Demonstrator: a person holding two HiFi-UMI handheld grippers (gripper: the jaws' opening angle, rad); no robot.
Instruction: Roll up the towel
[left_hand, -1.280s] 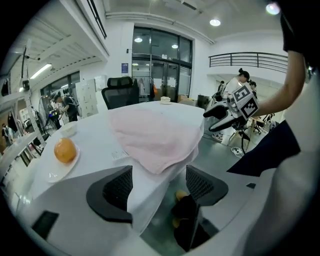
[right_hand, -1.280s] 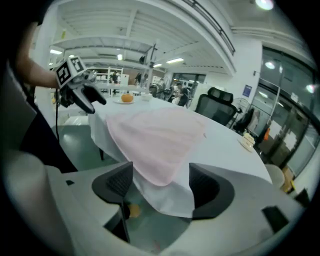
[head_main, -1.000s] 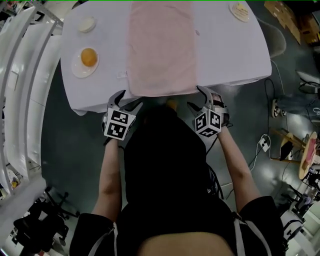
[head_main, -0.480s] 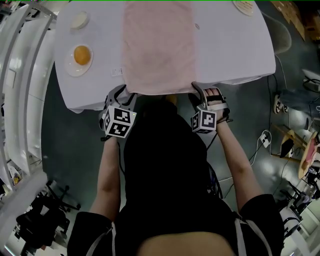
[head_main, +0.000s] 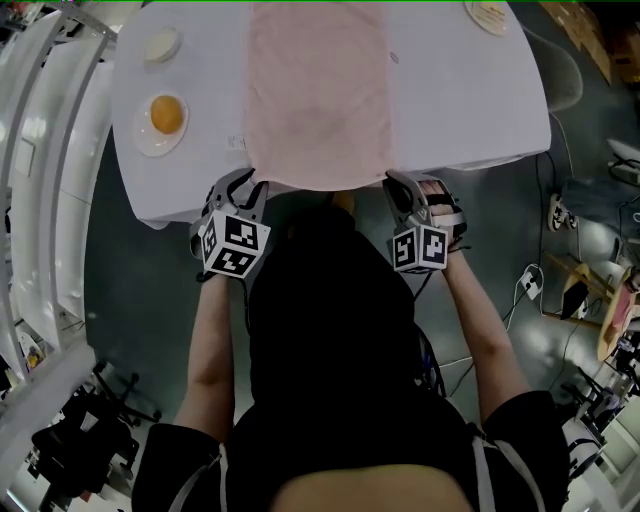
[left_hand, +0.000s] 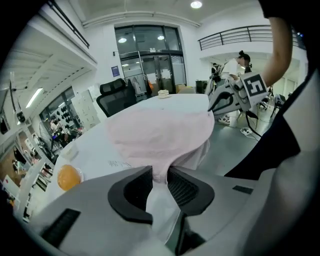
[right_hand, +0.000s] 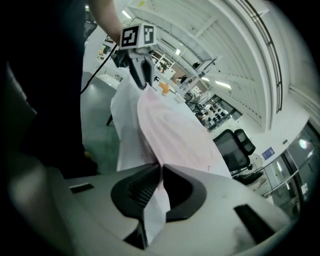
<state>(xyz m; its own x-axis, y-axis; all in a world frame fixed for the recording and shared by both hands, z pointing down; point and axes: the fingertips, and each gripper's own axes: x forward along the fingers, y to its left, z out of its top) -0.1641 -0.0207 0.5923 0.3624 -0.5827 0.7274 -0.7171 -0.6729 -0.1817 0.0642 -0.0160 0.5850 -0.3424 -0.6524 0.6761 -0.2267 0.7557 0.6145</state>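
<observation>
Table (head_main: 470, 100): towel (head_main: 318, 90), orange ball (head_main: 166, 114) in dish (head_main: 145, 137)

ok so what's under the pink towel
The pink rectangular towel lies on a white tablecloth, which shows on either side and hangs below its near edge. Whatever sits beneath the towel's middle is covered.

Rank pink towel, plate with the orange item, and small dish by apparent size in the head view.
1. pink towel
2. plate with the orange item
3. small dish; farther from the camera, so the gap may be overstated
</observation>
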